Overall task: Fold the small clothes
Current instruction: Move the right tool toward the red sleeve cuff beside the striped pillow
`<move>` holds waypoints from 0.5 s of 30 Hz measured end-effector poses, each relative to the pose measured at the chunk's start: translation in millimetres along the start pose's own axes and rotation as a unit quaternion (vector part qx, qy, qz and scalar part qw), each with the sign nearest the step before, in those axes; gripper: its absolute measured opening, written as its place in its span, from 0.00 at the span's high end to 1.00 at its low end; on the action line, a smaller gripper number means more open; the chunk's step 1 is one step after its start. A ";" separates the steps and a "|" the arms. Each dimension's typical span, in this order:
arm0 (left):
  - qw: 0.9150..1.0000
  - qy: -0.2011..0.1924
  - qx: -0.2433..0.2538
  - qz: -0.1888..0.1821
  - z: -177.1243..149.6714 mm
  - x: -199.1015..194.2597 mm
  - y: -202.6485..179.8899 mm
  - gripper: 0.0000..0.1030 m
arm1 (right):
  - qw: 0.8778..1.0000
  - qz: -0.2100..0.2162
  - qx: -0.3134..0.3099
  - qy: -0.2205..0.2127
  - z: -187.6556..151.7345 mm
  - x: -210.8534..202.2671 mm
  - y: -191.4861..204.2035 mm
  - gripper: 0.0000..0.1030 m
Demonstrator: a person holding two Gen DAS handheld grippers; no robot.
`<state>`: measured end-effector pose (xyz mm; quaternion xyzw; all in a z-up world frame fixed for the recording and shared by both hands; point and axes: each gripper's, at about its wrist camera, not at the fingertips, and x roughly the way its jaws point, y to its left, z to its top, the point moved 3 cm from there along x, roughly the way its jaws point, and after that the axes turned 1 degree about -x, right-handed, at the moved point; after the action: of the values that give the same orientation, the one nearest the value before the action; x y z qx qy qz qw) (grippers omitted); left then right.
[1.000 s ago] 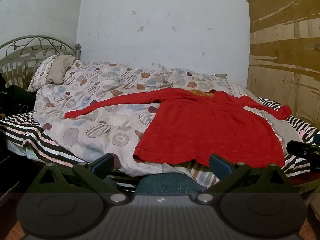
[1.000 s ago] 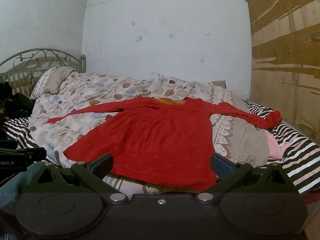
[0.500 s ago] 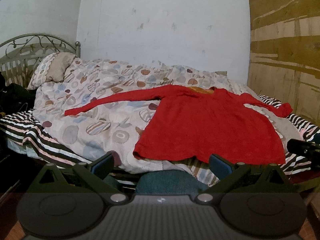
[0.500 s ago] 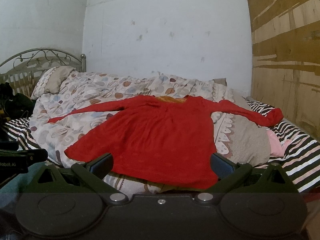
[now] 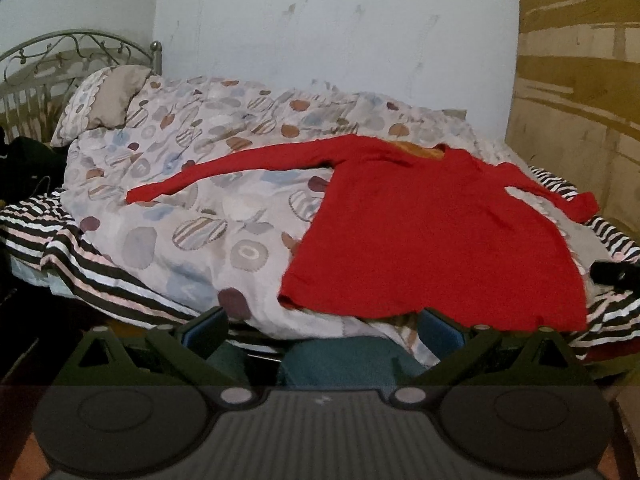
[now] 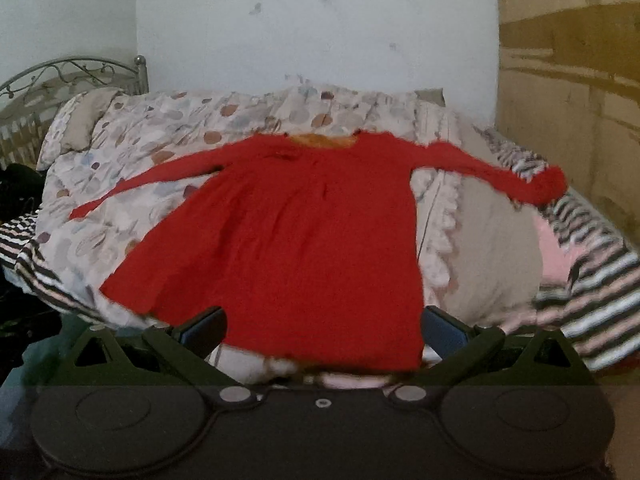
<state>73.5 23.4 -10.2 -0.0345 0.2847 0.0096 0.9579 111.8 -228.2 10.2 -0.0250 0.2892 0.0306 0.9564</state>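
Red long-sleeved top (image 6: 304, 240): spread flat, unfolded, sleeves out left and right, on patterned duvet (image 5: 192, 184) over striped-sheeted bed (image 5: 92, 276). Left tongs (image 5: 322, 330), right tongs (image 6: 322, 330): both released, empty, near hem. Folding apparently not yet begun.

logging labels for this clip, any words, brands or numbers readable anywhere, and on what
None can be read in either view.
The red long-sleeved top shows no print or tag.
The patterned duvet and striped sheet carry patterns only.
The small pale mark on the left tongs' body is too small to read.
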 end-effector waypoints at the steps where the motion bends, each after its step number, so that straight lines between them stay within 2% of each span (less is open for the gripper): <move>1: 1.000 0.002 0.001 0.000 5.3 2.4 0.4 0.00 | 1.000 -0.005 -0.008 -0.004 5.4 2.3 0.1 0.00; 4: 1.000 0.005 0.005 -0.005 21.8 9.2 0.5 0.00 | 0.999 -0.029 -0.029 -0.009 20.6 8.6 -0.5 0.00; 10: 1.000 -0.002 0.015 -0.006 55.5 31.2 -8.8 0.00 | 0.999 -0.033 -0.018 -0.017 44.1 19.8 -8.5 0.00; 15: 1.000 0.003 0.013 -0.019 76.8 57.5 -21.8 0.00 | 0.998 -0.054 -0.026 -0.013 54.7 37.6 -17.0 0.00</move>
<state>164.4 7.2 24.0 -0.0274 0.2866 -0.0119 0.9576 174.5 -239.9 35.3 -0.0650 0.2744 -0.0130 0.9593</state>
